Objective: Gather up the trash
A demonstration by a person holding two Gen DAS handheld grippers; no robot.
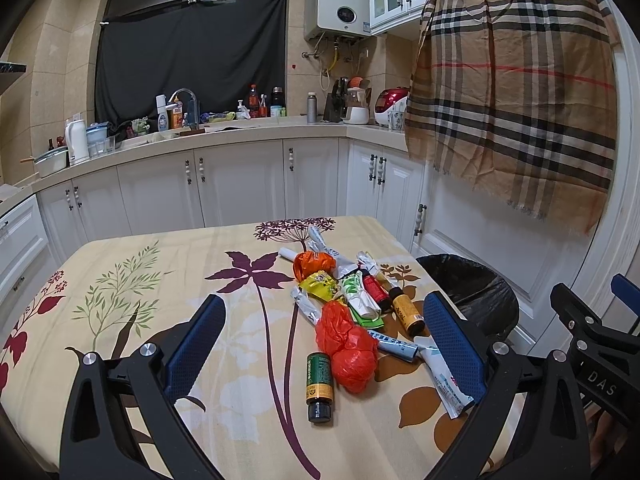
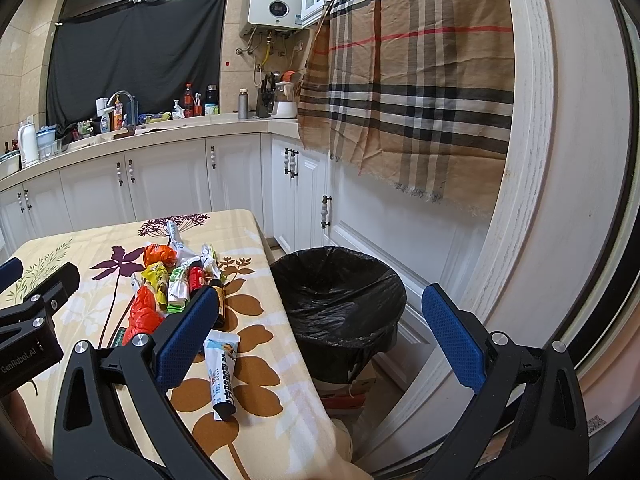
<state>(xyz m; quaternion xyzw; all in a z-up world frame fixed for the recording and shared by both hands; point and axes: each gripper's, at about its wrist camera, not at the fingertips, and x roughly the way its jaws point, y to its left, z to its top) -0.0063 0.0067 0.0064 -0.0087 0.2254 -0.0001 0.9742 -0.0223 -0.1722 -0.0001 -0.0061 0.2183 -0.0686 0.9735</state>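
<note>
A pile of trash lies on the floral tablecloth (image 1: pixel 140 280): a red plastic bag (image 1: pixel 346 344), a green bottle (image 1: pixel 319 384), a yellow-brown bottle (image 1: pixel 406 310), a yellow wrapper (image 1: pixel 320 284), an orange wrapper (image 1: pixel 314 262) and white tubes (image 1: pixel 448 384). My left gripper (image 1: pixel 320 312) is open and empty, held above the table in front of the pile. My right gripper (image 2: pixel 316 308) is open and empty, above the table's right edge, with a white tube (image 2: pixel 222 372) below its left finger. The black-lined trash bin (image 2: pixel 340 296) stands on the floor right of the table.
White kitchen cabinets and a cluttered counter (image 1: pixel 200 136) run along the back. A plaid cloth (image 2: pixel 412 80) hangs over the white door on the right. The bin also shows in the left wrist view (image 1: pixel 472 292). The right gripper's body (image 1: pixel 600 344) shows at that view's right edge.
</note>
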